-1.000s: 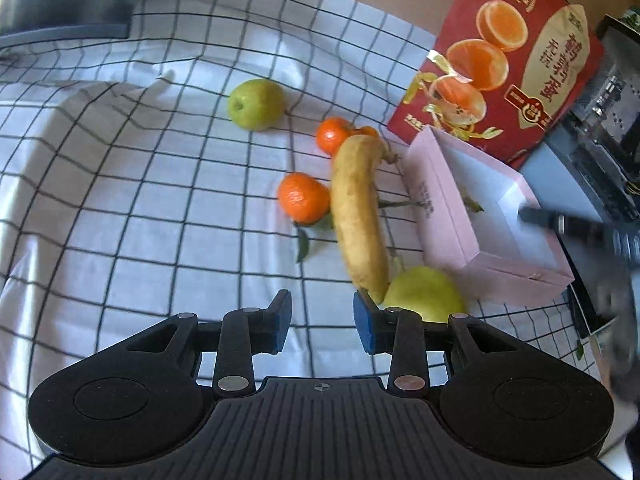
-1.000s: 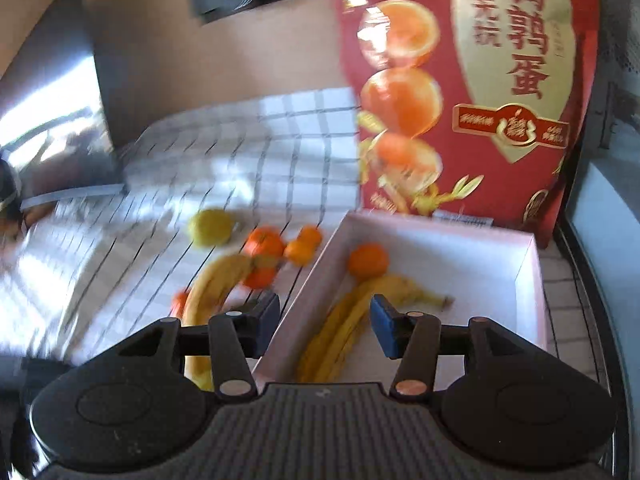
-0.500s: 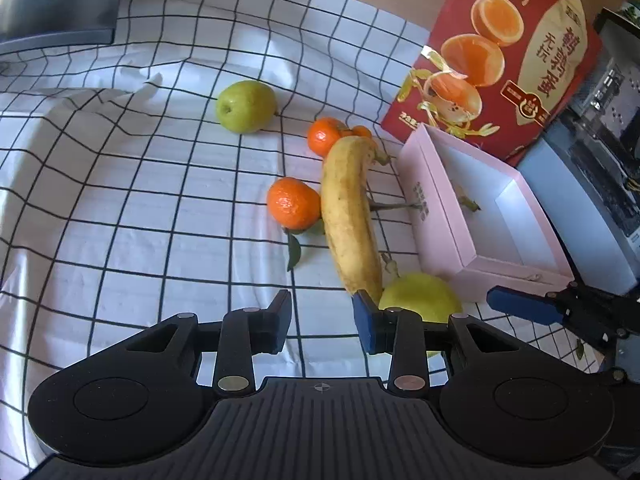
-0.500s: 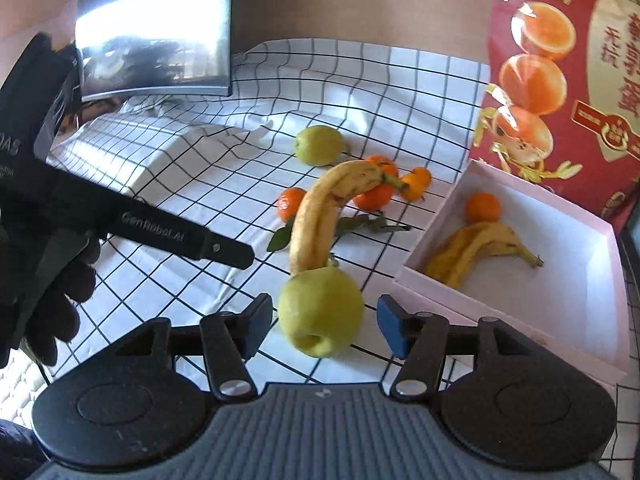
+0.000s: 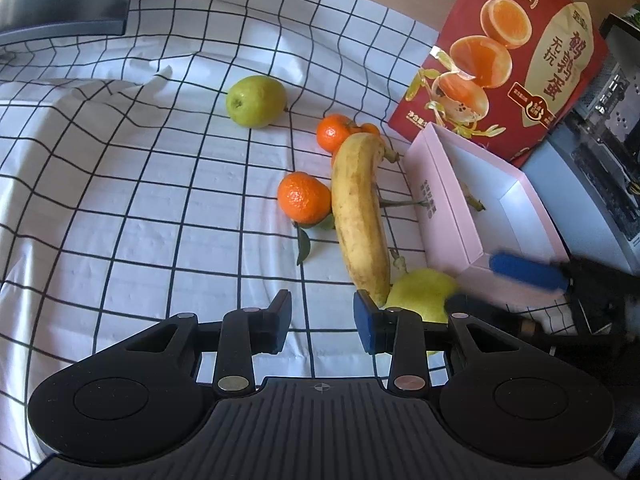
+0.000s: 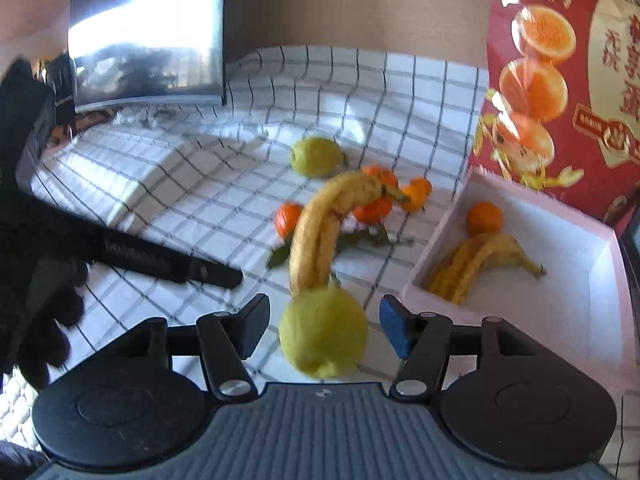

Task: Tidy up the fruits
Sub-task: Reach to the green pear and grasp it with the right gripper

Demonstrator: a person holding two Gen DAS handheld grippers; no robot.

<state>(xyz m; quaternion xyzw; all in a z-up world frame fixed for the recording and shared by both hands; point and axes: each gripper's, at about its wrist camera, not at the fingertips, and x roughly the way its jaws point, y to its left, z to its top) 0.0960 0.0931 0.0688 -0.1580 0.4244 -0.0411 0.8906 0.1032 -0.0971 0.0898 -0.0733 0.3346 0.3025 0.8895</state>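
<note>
Only right wrist, boxed bananas (image 6: pixel 476 264), mandarin (image 6: pixel 484 218)

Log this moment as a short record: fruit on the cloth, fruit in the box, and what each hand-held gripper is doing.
cloth: checked tablecloth
loose fruit: banana, far green pear, near green pear, tangerines, one at
pink box: holds a banana bunch and one tangerine
left hand-held gripper: open, empty, over the cloth
right hand-held gripper: jaws have just been opening, near green pear between them, pads not pressing it
</note>
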